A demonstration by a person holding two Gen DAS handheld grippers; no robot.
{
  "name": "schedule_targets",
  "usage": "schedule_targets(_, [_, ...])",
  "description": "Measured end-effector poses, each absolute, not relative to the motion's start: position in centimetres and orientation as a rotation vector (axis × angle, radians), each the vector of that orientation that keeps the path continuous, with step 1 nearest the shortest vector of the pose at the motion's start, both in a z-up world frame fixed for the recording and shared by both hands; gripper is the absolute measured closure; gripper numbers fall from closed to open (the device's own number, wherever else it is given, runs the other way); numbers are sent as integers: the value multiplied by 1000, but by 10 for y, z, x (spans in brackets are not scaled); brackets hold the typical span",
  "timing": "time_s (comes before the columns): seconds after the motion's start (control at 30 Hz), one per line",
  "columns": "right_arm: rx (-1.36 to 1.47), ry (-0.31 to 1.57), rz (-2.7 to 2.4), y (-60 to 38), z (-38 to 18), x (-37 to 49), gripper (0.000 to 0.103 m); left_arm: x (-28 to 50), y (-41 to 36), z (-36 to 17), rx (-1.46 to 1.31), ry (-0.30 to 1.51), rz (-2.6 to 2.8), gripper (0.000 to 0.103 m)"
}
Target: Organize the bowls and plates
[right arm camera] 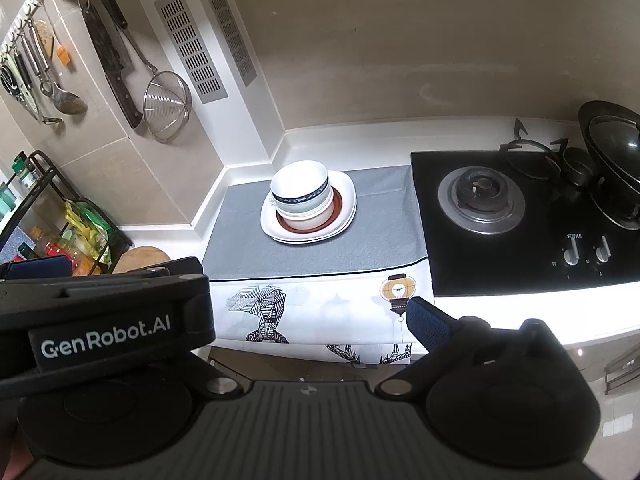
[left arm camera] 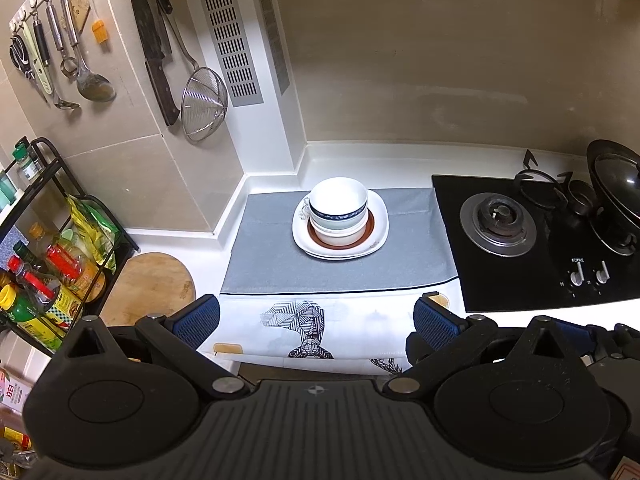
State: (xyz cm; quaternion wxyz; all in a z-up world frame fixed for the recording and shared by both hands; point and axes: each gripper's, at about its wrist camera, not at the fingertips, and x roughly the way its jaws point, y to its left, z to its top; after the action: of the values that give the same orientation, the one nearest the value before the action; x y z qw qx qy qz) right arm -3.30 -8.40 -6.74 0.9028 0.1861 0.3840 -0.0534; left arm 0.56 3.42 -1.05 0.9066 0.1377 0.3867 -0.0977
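Observation:
One stack of dishes stands on a grey mat (left arm camera: 280, 256) in the middle of the counter. White square plates (left arm camera: 380, 220) (right arm camera: 349, 190) lie at the bottom, then a brown-rimmed plate (left arm camera: 370, 227) (right arm camera: 338, 205). Nested bowls sit on that, the top one a white bowl with a blue band (left arm camera: 338, 196) (right arm camera: 298, 182). My left gripper (left arm camera: 316, 320) is open and empty, well short of the stack at the counter's front edge. My right gripper (right arm camera: 308, 320) is also held back and open; its left finger is hidden behind the left gripper's body (right arm camera: 104, 320).
A black gas hob (left arm camera: 498, 224) with a lidded wok (left arm camera: 616, 184) fills the right. A rack of bottles (left arm camera: 40, 280) and a round wooden board (left arm camera: 148, 284) sit at the left. A strainer (left arm camera: 204, 100), knives and ladles hang on the wall.

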Motion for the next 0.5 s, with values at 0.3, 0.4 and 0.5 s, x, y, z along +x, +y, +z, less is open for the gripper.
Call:
schedule_targets(0.3, [386, 795, -124, -83, -70, -36, 1, 4, 34, -13, 286, 800, -211, 0])
schedule_targets(0.4, [390, 796, -126, -83, -71, -35, 1, 5, 34, -14, 291, 803, -213, 0])
schedule_targets(0.5, [394, 798, -127, -83, -72, -34, 1, 6, 35, -15, 297, 807, -216, 0])
